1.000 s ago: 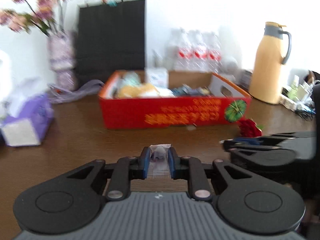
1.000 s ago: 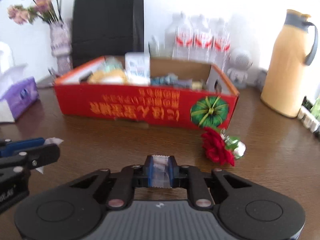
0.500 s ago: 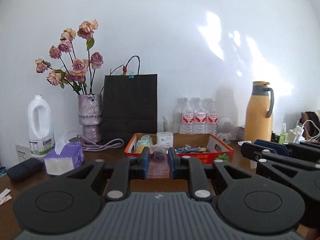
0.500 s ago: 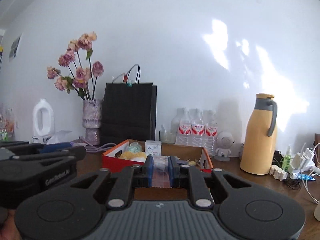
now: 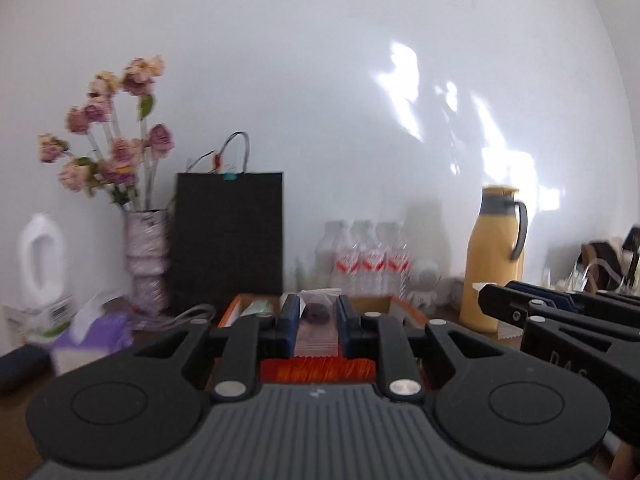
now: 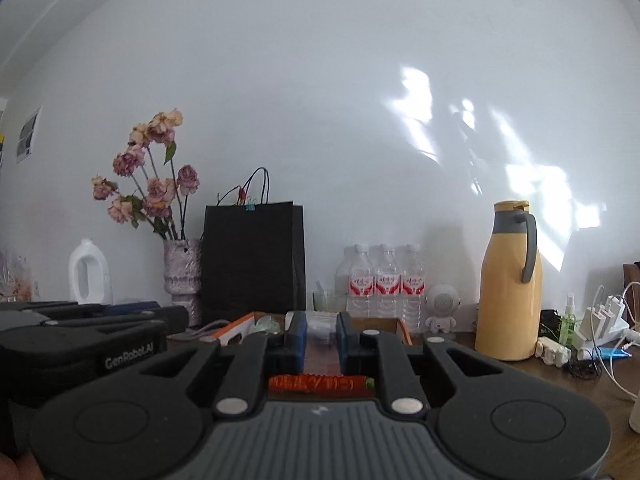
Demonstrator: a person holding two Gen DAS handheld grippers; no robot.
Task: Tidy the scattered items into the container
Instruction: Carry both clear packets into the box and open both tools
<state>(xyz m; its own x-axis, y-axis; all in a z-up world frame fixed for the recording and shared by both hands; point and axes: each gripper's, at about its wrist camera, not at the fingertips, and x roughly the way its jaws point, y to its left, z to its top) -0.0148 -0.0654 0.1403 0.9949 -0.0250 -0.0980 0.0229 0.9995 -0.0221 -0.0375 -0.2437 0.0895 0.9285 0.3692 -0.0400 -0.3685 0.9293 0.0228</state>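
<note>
Grippers both level, side by side near red box (image 5: 316, 372): left gripper (image 5: 318, 312) pinched dark-filled clear packet (image 5: 318, 320), right gripper (image 6: 321, 326) pinched clear sachet (image 6: 321, 326); both packets held above box's near edge

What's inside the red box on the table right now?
The red box is seen nearly edge-on, so little shows: something pale green near its left end. The right tongs, shut on a clear packet, cover the rest.
</note>
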